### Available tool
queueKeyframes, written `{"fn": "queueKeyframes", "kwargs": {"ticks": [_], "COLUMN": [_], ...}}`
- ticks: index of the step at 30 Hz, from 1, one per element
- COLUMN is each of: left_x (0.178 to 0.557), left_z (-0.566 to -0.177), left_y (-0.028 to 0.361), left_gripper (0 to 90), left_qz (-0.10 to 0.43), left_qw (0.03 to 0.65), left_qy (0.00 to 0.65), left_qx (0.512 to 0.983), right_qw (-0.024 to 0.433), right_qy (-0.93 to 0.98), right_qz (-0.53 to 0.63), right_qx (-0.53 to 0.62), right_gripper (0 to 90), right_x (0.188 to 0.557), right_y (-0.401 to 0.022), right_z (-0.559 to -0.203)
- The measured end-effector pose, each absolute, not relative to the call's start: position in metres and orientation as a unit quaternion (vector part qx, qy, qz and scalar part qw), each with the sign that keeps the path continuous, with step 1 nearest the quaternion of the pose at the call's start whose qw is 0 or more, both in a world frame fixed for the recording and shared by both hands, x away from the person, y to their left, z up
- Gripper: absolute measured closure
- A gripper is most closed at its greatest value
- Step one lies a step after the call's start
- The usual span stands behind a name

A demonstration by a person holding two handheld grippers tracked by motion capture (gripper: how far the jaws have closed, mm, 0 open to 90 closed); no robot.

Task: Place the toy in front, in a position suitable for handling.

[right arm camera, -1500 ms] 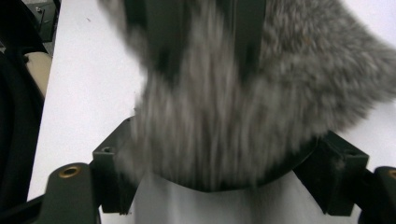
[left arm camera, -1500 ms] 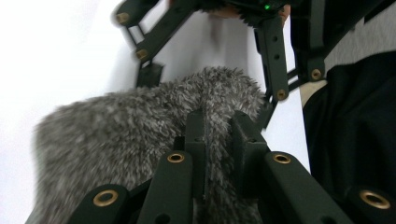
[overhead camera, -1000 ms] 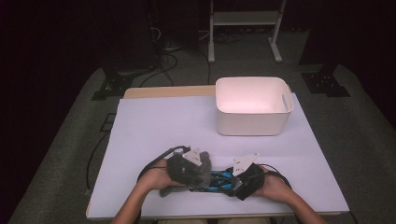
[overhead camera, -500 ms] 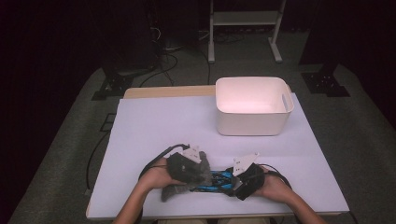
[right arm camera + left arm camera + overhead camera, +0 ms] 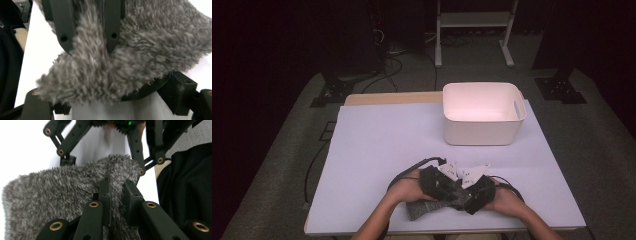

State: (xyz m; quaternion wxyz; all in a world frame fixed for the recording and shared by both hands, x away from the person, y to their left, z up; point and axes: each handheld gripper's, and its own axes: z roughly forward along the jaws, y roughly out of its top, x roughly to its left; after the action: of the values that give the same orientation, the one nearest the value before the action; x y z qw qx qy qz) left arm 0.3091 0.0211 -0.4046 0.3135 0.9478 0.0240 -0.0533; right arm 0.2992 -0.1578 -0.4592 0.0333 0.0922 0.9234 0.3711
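Desk [image 5: 382, 150]: pale lavender-white top, with a strip of bare wood [image 5: 392, 98] showing along the far edge. White plastic bin [image 5: 482, 114] stands on it toward the far right, upright, with a handle slot in its right wall. At my near edge a grey fuzzy cloth [image 5: 419, 210] has its lower corner resting on the top. Grey carpet floor [image 5: 277, 165] surrounds the desk on all sides.
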Motion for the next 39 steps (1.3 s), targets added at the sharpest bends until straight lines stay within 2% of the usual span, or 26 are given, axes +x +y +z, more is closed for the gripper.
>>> {"fn": "queueKeyframes", "kwargs": {"ticks": [6,15,19,28,31,34,39], "left_x": [0.309,0.307,0.301,0.317,0.323,0.328,0.327], "left_z": [-0.403,-0.41,-0.411,-0.409,-0.407,-0.404,-0.4], "left_y": [0.036,0.11,0.123,0.107,0.094,0.083,0.059], "left_gripper": [78.6,78.1,78.1,78.8,78.9,78.8,78.8], "left_qz": [-0.046,-0.025,-0.019,0.008,0.003,-0.023,-0.029], "left_qw": [0.309,0.298,0.294,0.289,0.289,0.319,0.318], "left_qy": [0.034,0.106,0.116,0.119,0.113,0.107,0.084], "left_qx": [0.949,0.948,0.948,0.95,0.951,0.941,0.944], "right_qw": [0.035,0.036,0.037,0.036,0.036,0.033,0.034], "right_qy": [0.924,0.924,0.924,0.924,0.924,0.924,0.924], "right_qz": [0.37,0.37,0.37,0.37,0.371,0.371,0.371], "right_qx": [0.091,0.09,0.088,0.087,0.086,0.089,0.089], "right_gripper": [22.5,22.5,22.6,22.6,22.6,22.6,22.6], "right_x": [0.299,0.3,0.3,0.3,0.3,0.3,0.3], "right_y": [-0.158,-0.158,-0.158,-0.158,-0.158,-0.158,-0.158], "right_z": [-0.459,-0.459,-0.459,-0.459,-0.459,-0.459,-0.459]}}
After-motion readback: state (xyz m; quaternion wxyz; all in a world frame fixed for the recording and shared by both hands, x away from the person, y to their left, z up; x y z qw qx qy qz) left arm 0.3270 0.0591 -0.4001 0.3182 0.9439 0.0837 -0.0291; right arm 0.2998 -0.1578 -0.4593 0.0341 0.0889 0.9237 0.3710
